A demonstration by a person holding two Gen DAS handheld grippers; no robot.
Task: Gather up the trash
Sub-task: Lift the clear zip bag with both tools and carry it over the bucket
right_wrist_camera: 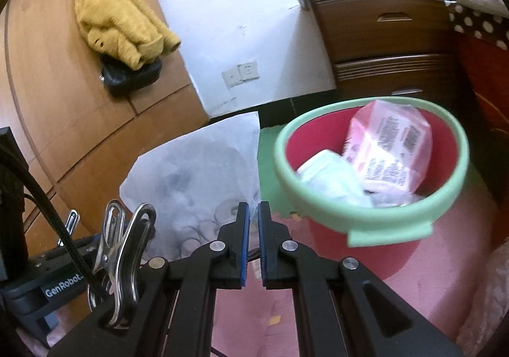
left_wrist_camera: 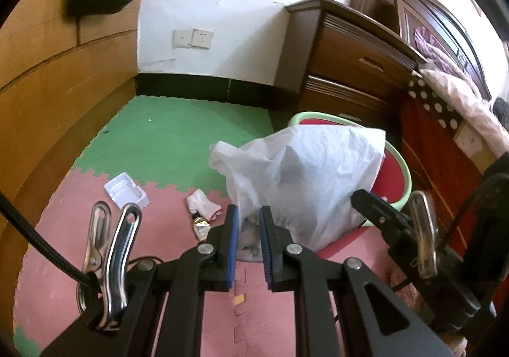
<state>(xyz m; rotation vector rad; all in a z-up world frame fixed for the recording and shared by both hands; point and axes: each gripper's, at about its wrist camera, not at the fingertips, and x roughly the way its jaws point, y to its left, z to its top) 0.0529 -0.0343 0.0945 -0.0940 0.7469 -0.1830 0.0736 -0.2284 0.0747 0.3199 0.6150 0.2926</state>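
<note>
Both tongs, left tongs (left_wrist_camera: 249, 231) and right tongs (right_wrist_camera: 253, 223), are being clenched on the white plastic bag (left_wrist_camera: 305, 172), held beside the bin (right_wrist_camera: 375, 220); next, floor scraps (left_wrist_camera: 203, 207) probably need bagging.

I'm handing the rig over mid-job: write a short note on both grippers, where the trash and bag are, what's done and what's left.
Left gripper: shut on the white plastic bag.
Right gripper: shut on the same bag's other edge.
Bag hangs between them, beside the red bin with pale green rim.
Done: bin already holds a pink packet and a white packet.
Left: white plastic tray, crumpled white wrapper and shiny foil scrap lie on the pink foam mat.
</note>
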